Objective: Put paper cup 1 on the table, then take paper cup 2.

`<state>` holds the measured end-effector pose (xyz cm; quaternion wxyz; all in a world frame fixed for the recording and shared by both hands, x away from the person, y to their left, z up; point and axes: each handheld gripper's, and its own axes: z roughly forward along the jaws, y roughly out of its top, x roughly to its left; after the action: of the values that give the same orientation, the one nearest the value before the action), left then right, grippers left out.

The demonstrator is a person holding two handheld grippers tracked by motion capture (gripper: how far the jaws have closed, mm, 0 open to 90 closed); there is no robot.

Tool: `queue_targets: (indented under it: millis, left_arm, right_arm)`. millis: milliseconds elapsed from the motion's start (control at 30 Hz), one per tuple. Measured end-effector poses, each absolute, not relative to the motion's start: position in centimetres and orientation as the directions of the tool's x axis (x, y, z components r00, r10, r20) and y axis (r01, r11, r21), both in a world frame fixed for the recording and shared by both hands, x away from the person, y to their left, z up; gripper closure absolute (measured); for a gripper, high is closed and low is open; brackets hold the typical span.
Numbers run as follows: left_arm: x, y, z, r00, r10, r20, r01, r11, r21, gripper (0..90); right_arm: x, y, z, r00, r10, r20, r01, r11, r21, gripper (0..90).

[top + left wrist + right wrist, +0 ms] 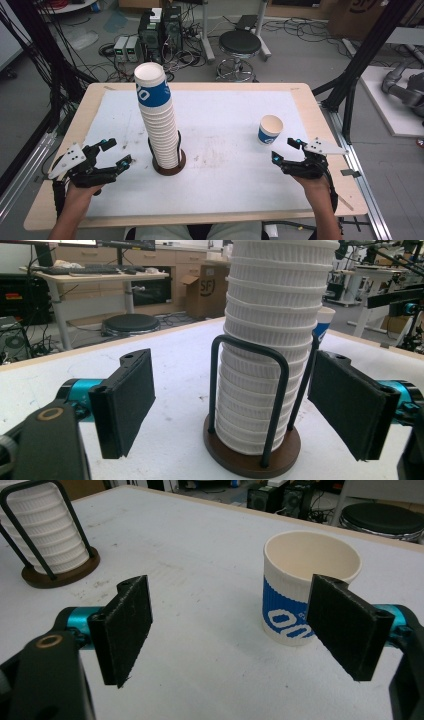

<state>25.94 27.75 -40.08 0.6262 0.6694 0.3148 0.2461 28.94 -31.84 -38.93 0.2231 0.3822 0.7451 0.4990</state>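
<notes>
A tall stack of white paper cups (158,120) with a blue-banded top cup stands in a black wire holder on a round brown base (170,168), left of the table's middle. The same cup stack (270,355) rises just beyond the jaws in the left gripper view. My left gripper (116,152) is open, a little left of the base. A single blue-and-white paper cup (270,129) stands upright at the right. My right gripper (286,150) is open just in front of it, apart from it. The single cup (307,587) stands close ahead, toward the right jaw.
A white mat (225,125) covers most of the wooden table (320,130). Beyond the far edge are a black stool (240,47), computer boxes (160,30) and cables on the floor. Black frame posts (365,55) stand at the right.
</notes>
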Motion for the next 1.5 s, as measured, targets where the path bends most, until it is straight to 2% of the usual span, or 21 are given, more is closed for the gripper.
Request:
queue_targets:
  millis: [600, 1000, 1200, 1500]
  left_arm:
    - [26.1, 27.7, -40.3, 0.692, 0.719, -0.071, 0.116, -0.013, 0.993, 18.6]
    - [25.4, 27.7, -40.0, 0.688, 0.722, -0.072, 0.114, -0.009, 0.993, 18.7]
    - [25.2, 27.8, -40.1, 0.688, 0.722, -0.07, 0.114, -0.012, 0.993, 18.7]
    - [25.1, 27.8, -40.0, 0.69, 0.72, -0.073, 0.114, -0.008, 0.993, 18.7]
  right_arm:
    - [28.9, -31.8, -39.0, -0.618, 0.782, 0.075, 0.361, 0.198, 0.911, 19.4]
    - [29.0, -30.9, -38.1, -0.68, 0.725, 0.108, 0.346, 0.188, 0.919, 19.4]
    - [29.5, -29.6, -36.3, -0.735, 0.67, 0.105, 0.313, 0.198, 0.929, 19.3]
    - [31.4, -25.7, -31.7, -0.822, 0.565, 0.066, 0.257, 0.265, 0.929, 19.4]
